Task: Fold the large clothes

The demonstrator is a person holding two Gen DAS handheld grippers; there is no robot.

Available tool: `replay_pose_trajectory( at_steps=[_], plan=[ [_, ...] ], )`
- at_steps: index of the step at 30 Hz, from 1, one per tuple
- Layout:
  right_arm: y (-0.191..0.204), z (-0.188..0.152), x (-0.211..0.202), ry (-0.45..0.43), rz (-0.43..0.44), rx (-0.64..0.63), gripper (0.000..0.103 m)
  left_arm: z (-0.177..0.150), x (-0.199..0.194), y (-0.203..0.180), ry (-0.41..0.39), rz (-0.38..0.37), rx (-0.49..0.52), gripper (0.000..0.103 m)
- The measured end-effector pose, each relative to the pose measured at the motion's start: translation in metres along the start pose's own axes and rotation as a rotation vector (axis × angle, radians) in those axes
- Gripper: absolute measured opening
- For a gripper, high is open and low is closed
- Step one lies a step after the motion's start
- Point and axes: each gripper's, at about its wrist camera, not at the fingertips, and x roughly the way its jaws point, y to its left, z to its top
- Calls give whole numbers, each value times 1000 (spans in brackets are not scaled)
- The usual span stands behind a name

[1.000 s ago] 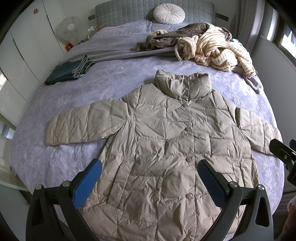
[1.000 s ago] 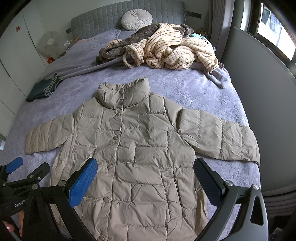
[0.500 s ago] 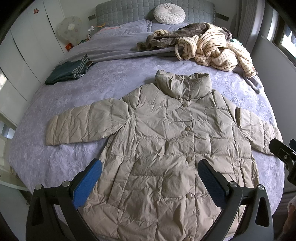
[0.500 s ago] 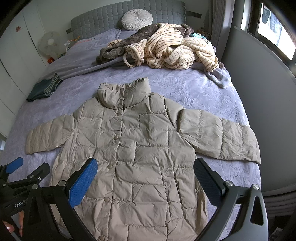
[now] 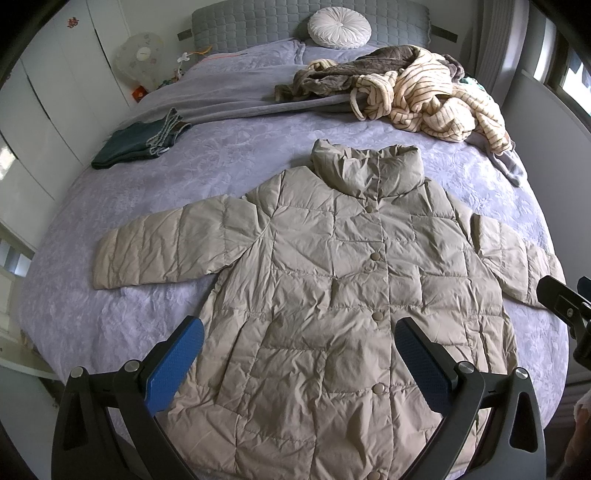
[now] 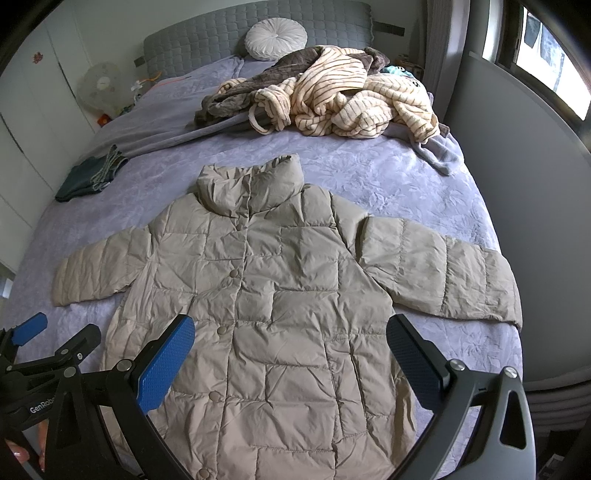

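Observation:
A beige quilted puffer jacket [image 5: 351,280] [image 6: 280,295] lies flat and buttoned on the lilac bedspread [image 5: 229,155], both sleeves spread out sideways, collar toward the headboard. My left gripper [image 5: 299,354] hovers above the jacket's lower half, open, blue pads wide apart with nothing between them. My right gripper [image 6: 291,350] also hangs open above the lower body of the jacket, empty. The left gripper [image 6: 33,343] shows at the bottom left of the right wrist view; the right gripper's edge [image 5: 565,306] shows at the right of the left wrist view.
A heap of striped cream and brown clothes [image 5: 406,88] [image 6: 332,99] lies near the headboard with a round white pillow [image 5: 340,27]. A folded dark green garment [image 5: 140,144] sits at the left bed edge. A grey wall panel [image 6: 524,206] borders the bed's right side; cupboards stand left.

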Motion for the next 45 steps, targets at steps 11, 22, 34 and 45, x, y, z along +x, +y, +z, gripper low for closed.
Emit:
replay_pose_trajectory(
  at_steps=[11, 22, 34, 45],
  plan=[
    [1, 0, -1, 0, 0, 1, 103, 0, 0, 0, 0, 0, 1, 103],
    [5, 5, 8, 18, 5, 6, 103, -1, 4, 6, 14, -22, -14, 103],
    [32, -8, 43, 134, 120, 120, 103, -8, 77, 98, 142, -173, -161, 103],
    [109, -29, 125, 262, 255, 157, 103, -14, 198, 239, 167, -297, -427, 103]
  ],
)
